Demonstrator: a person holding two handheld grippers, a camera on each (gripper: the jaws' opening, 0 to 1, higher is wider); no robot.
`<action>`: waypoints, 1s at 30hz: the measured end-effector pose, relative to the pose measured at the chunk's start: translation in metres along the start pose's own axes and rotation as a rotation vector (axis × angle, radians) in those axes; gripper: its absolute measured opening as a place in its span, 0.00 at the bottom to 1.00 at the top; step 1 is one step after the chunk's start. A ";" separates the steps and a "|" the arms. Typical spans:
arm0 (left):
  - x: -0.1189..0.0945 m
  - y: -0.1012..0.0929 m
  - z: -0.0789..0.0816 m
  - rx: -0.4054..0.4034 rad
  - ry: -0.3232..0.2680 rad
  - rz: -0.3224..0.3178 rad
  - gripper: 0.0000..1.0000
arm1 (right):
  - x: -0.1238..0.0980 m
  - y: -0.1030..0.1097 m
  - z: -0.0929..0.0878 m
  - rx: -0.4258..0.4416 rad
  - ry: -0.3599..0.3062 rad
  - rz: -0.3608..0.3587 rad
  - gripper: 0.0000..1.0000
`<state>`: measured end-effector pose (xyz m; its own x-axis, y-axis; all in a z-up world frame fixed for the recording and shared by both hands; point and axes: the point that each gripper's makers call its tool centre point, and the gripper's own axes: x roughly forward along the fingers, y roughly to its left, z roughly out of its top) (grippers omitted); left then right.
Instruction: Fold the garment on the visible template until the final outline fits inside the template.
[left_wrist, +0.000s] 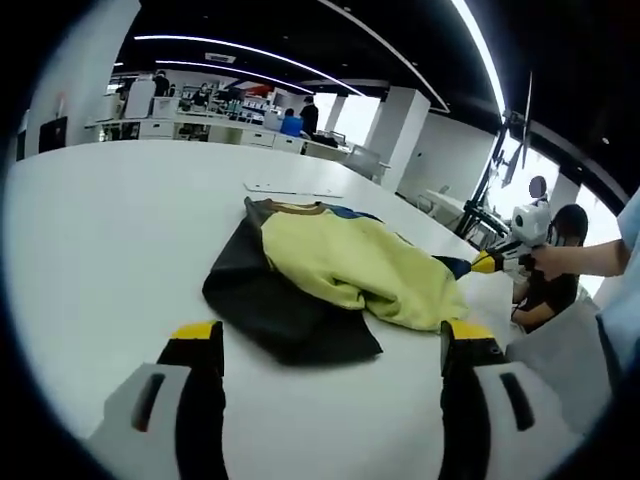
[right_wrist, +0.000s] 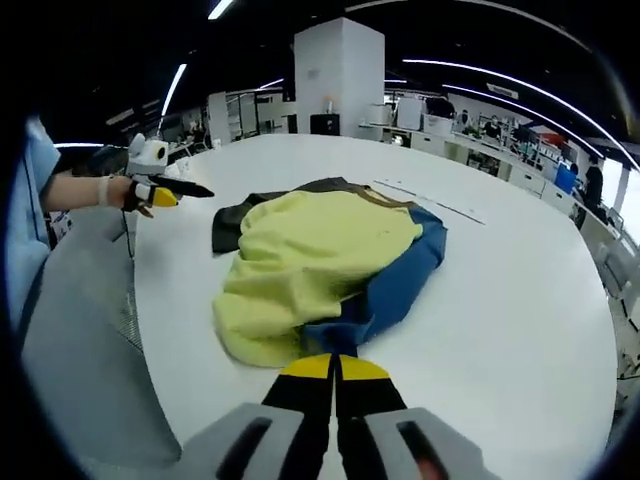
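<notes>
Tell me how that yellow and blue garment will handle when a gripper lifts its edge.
The garment lies crumpled with soft folds, so it will likely droop limply rather than hold shape. It lies in layers, which may separate or slide on the smooth white table.

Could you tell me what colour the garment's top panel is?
Pale yellow garment panel, clearest in the right gripper view.

1 garment (right_wrist: 330, 265), 1 table (right_wrist: 500, 300), 2 grippers (left_wrist: 330, 345) (right_wrist: 335, 368)
</notes>
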<state>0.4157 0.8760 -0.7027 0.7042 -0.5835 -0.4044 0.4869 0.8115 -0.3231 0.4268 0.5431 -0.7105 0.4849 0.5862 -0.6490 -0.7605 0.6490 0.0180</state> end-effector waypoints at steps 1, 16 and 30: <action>0.000 0.000 0.000 0.000 0.000 -0.001 0.86 | -0.003 -0.002 0.000 0.000 0.000 -0.007 0.00; 0.004 -0.004 0.000 0.003 0.002 -0.009 0.86 | -0.053 -0.059 -0.018 0.090 0.051 -0.132 0.00; 0.005 -0.001 0.002 -0.011 -0.012 0.023 0.85 | -0.071 -0.133 -0.040 0.120 0.163 -0.192 0.00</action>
<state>0.4202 0.8725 -0.7024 0.7212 -0.5645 -0.4014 0.4651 0.8241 -0.3233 0.4763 0.3959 -0.6973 0.5318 0.3679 -0.7627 -0.6003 0.7991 -0.0331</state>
